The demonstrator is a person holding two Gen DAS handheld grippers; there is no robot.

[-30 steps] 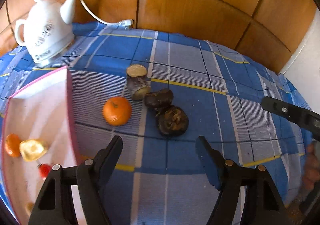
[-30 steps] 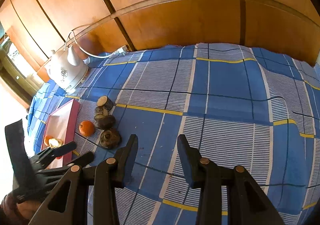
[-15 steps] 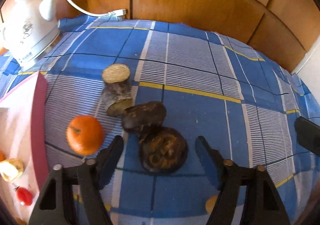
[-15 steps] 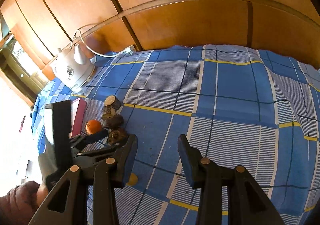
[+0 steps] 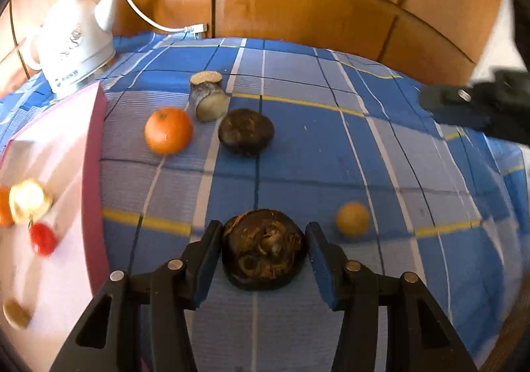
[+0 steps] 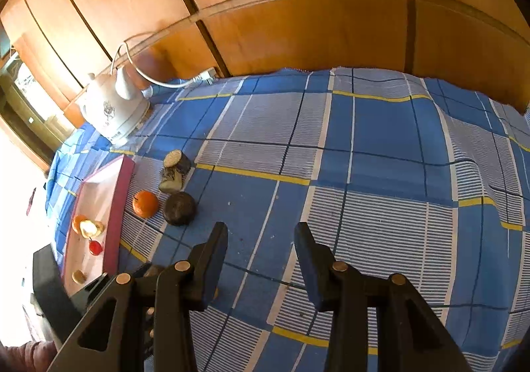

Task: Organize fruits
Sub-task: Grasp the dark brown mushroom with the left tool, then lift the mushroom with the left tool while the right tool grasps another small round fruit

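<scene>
My left tongs (image 5: 263, 251) are closing around a dark, wrinkled round fruit (image 5: 263, 249), flat-topped with a rough brown crater; its sides fill the gap and seem to touch both blue-lined fingers, though blur keeps me from being sure of the press. My right tongs (image 6: 261, 241) hang parted over bare cloth with nothing between them.

The surface is covered by a blue checked cloth (image 6: 381, 173) with white ribbing and thin yellow lines, creased towards the right. On it lie a smooth orange tangerine (image 5: 169, 135), a second dark round fruit (image 5: 246, 135) just beside it, and two stubby cut pieces with bark-like skin and pale faces (image 5: 208, 97), leaning together. A small yellowish ball (image 5: 352, 218) sits near my left tongs; too blurred to name.

The pink tray (image 5: 94, 173) with a darker rim stands at the left, cut off by the frame. Inside are a pale yellow piece (image 5: 29, 201), an orange one half hidden behind it, a glossy red fruit (image 5: 42, 238) and a small tan thing (image 5: 15, 314), all smeared. A white glazed kettle (image 5: 74, 44) with cord stands against the wood panelling (image 6: 298, 24).
</scene>
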